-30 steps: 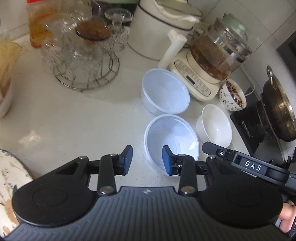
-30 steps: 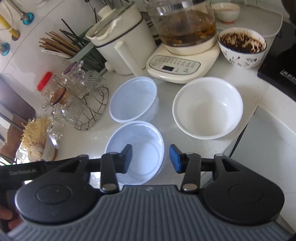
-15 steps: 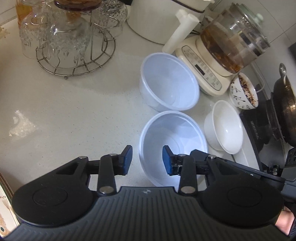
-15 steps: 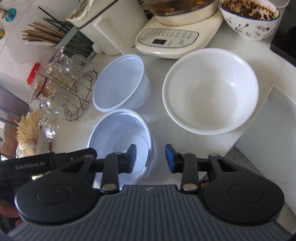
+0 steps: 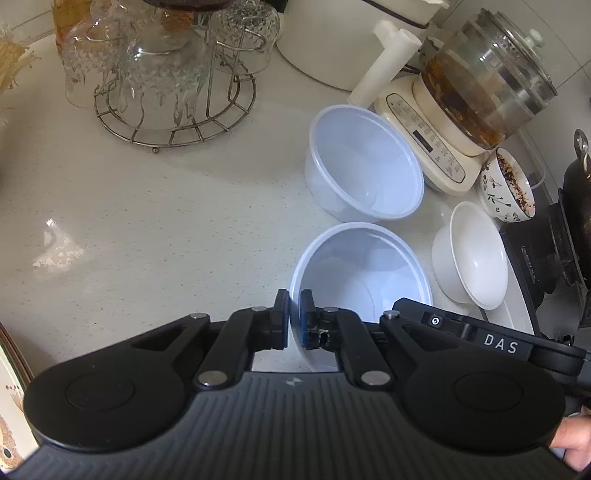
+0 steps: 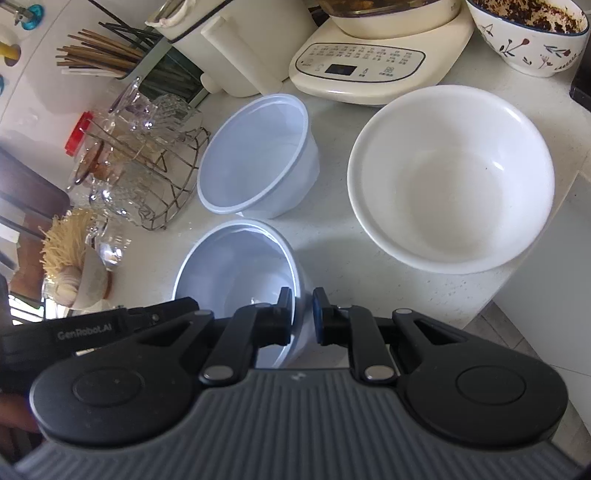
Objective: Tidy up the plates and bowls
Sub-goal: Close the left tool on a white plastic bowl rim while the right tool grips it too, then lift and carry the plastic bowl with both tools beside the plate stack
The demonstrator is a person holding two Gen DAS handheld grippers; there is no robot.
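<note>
On the left of my counter (image 5: 155, 206) stands one wire rack (image 5: 173, 122) with upturned glasses on it; I cannot count them for sure. Next come two translucent plastic bowls: the far plastic bowl (image 5: 364, 162) sits by itself just beside the cream kettle base (image 5: 424, 136), and the near plastic bowl (image 5: 360, 273) sits right in front of it, their rims almost touching. My left hand-held gripper (image 5: 292, 319) has just been closing and now pinches the near bowl's left wall, one pad outside and one inside. My right hand-held gripper (image 6: 303, 317) has just been closing too and pinches the same bowl's right wall (image 6: 236, 273), so both of my tools grip one bowl. Right of the plastic pair is one plain white ceramic bowl (image 6: 450, 177), empty and apart from them. Behind it stands one flower-patterned bowl (image 6: 528, 33) with dark crumbs inside. That makes four bowls in all on the counter.
</note>
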